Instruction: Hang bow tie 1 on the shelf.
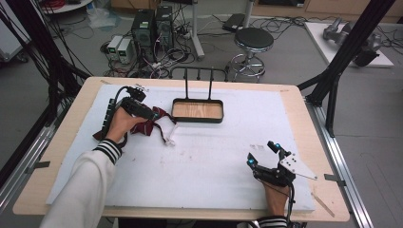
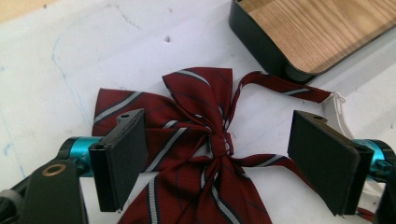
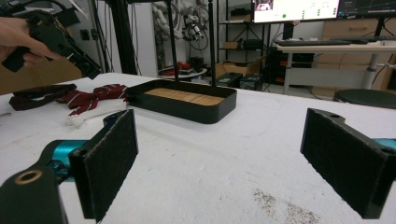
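Nothing looks moved yet: the bow tie (image 2: 205, 149) lies on the surface beside the empty tray (image 1: 197, 110), left gripper (image 2: 224, 158) jaws spread over its knot, right gripper (image 3: 243, 158) jaws spread, idle.

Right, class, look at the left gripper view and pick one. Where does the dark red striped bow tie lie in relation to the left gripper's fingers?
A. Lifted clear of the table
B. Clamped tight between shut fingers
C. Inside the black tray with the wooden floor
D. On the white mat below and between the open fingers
D: the bow tie lies flat on the white mat, with the left gripper open over it, its fingers spread either side of the knot.
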